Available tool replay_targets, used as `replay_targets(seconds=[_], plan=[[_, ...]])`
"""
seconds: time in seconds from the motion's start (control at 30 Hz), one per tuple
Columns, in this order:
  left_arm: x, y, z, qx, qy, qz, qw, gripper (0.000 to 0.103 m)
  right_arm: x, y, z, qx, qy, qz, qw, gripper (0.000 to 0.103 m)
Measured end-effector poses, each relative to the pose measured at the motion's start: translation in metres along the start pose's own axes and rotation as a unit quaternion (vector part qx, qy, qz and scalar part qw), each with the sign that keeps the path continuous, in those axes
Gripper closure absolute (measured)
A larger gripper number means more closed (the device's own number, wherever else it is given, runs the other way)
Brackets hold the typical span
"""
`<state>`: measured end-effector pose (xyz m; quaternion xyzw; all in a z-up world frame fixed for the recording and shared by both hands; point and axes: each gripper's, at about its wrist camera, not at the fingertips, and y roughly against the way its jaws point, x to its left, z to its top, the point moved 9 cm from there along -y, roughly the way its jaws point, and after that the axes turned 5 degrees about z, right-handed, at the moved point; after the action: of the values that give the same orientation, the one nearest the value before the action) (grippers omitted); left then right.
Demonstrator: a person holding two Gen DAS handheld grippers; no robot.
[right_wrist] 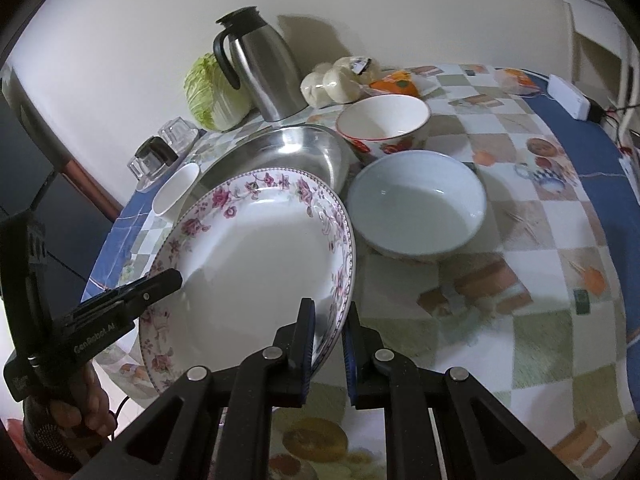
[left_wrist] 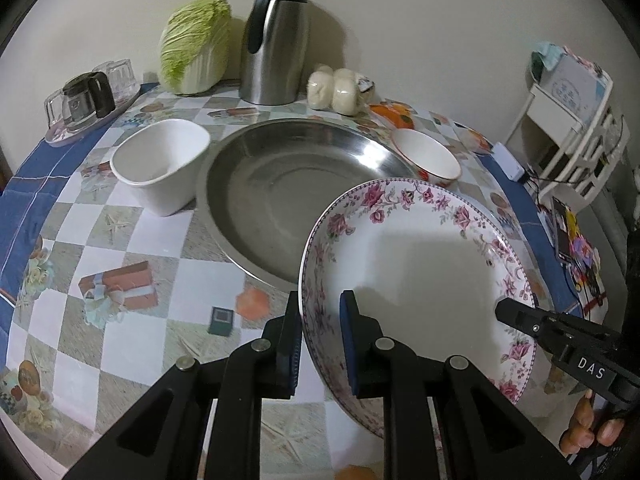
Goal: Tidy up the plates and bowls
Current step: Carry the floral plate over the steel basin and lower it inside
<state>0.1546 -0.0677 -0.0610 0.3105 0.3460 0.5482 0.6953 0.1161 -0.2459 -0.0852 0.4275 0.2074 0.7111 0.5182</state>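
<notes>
1. Left wrist view: the left gripper [left_wrist: 320, 320] is pinched tight on one edge of the flowered plate [left_wrist: 420, 264].
2. The right gripper [right_wrist: 329, 326] pinches the other edge, so the plate hangs tilted above the table [left_wrist: 132, 240], beside the big metal basin [left_wrist: 288, 184].
3. Keep both grips tight and move both hands together.
4. Steer clear of the pale bowl [right_wrist: 416, 204].

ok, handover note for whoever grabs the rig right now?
Left gripper: shut on the floral plate, at its left rim.
Right gripper: shut on the same plate's right rim. Plate held tilted, off the table.
Steel basin in the middle, empty. White square bowl, red-rimmed bowl and pale blue bowl stand around it.
Done: plate lifted. Left: set it down, then the bowls.
</notes>
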Motion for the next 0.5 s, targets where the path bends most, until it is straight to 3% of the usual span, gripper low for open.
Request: replay_targets(seconds=[0.5], plan=[[0.034, -0.024, 0.034, 0.002, 0.02, -0.001, 0.9998, 0.084, 0.022, -0.042, 0.031, 0.02, 0.016, 0.003, 1.0, 0.089]])
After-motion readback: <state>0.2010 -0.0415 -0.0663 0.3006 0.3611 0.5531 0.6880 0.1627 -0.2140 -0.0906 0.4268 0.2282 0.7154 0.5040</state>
